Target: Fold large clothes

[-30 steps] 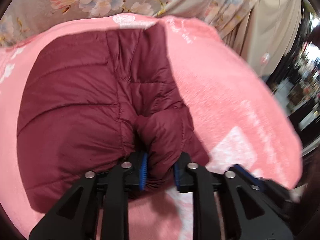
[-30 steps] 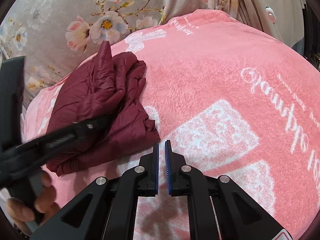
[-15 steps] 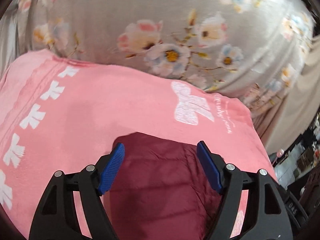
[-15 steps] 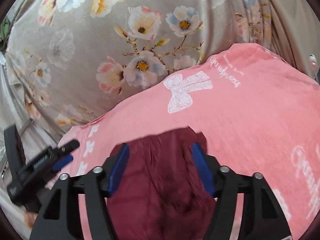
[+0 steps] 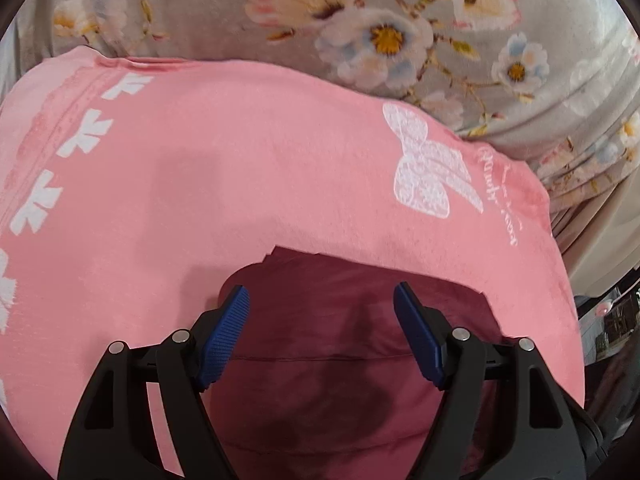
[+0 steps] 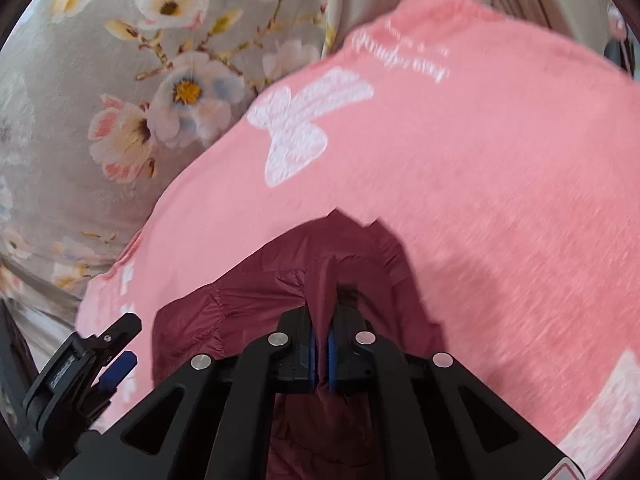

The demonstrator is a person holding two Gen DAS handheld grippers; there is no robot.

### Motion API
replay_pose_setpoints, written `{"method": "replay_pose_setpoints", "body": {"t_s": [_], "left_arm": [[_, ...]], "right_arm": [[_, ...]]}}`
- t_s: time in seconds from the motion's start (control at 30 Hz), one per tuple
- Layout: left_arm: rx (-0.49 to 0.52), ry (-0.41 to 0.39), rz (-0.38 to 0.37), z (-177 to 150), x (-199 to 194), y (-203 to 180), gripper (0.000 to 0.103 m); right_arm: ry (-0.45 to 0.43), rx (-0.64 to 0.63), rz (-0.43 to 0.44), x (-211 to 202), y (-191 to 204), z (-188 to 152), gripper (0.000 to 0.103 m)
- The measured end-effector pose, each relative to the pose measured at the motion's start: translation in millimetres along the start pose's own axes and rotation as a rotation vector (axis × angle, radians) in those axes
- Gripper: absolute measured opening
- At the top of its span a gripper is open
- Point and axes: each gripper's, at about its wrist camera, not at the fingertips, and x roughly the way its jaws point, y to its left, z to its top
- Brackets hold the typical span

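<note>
1. The right tool (image 6: 320,354) was clamped on a ridge of the maroon jacket (image 6: 288,280).
2. The left tool (image 5: 322,320) hung wide open, holding nothing, above the jacket on the pink blanket (image 5: 240,168).
3. With one thin pinch, slippery fabric could slide out and undo the fold.
4. A floral sheet (image 5: 400,20) lay beyond.

Jacket (image 5: 336,360) lies on blanket (image 5: 240,184); floral sheet (image 5: 360,20) behind blanket. Left tool (image 5: 320,320) over jacket; right tool (image 6: 320,354) at jacket fold, left tool to its left.
</note>
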Motion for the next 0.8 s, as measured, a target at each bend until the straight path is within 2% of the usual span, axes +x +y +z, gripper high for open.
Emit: {"method": "replay_pose_setpoints", "body": {"t_s": [0.1,0.27,0.47,0.8], "left_arm": [[0.016,0.036,0.011,-11.1,26.1,-7.6,0.072],[0.079,-0.019,0.084,-23.4,42.6,-22.8,0.082],[0.122,-0.052,0.117,-31.0,57.7,-29.0,0.091],[0.194,-0.112,0.191,-43.8,70.8,-40.3,0.098]], "right_arm": [[-0.033,-0.071,-0.048,5.5,-10.1,-4.5,0.003],[-0.012,-0.121,-0.028,29.4,-27.0,-3.1,0.003],[0.003,-0.172,-0.017,49.6,-32.3,-7.1,0.003],[0.004,-0.177,0.004,57.9,-37.5,-10.8,0.003]]}}
